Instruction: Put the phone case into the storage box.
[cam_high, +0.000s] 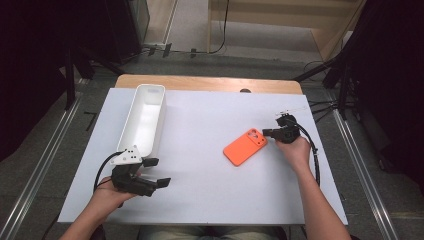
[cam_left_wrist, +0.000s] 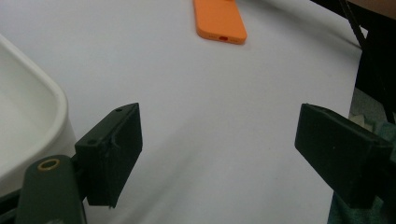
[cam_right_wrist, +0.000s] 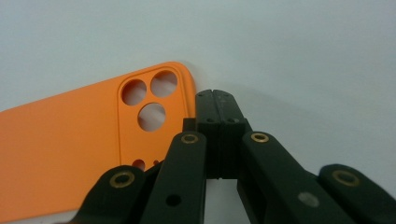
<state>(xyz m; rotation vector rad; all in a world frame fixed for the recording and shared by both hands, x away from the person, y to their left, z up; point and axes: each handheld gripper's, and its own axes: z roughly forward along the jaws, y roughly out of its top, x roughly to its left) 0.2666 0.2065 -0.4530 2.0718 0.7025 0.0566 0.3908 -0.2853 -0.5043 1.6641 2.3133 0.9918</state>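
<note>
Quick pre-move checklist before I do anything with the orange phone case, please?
1. Right gripper jaws shut together, nothing between them: ok.
2. Its tips touching the flat orange silicone phone case: they sit at the camera-cutout corner, contact cannot tell.
3. Case lying flat on the white table sheet, back up: ok.
4. Left gripper jaws wide apart and empty: ok.
5. Long white plastic bin upright beside the left gripper, nothing seen inside: ok.
</note>
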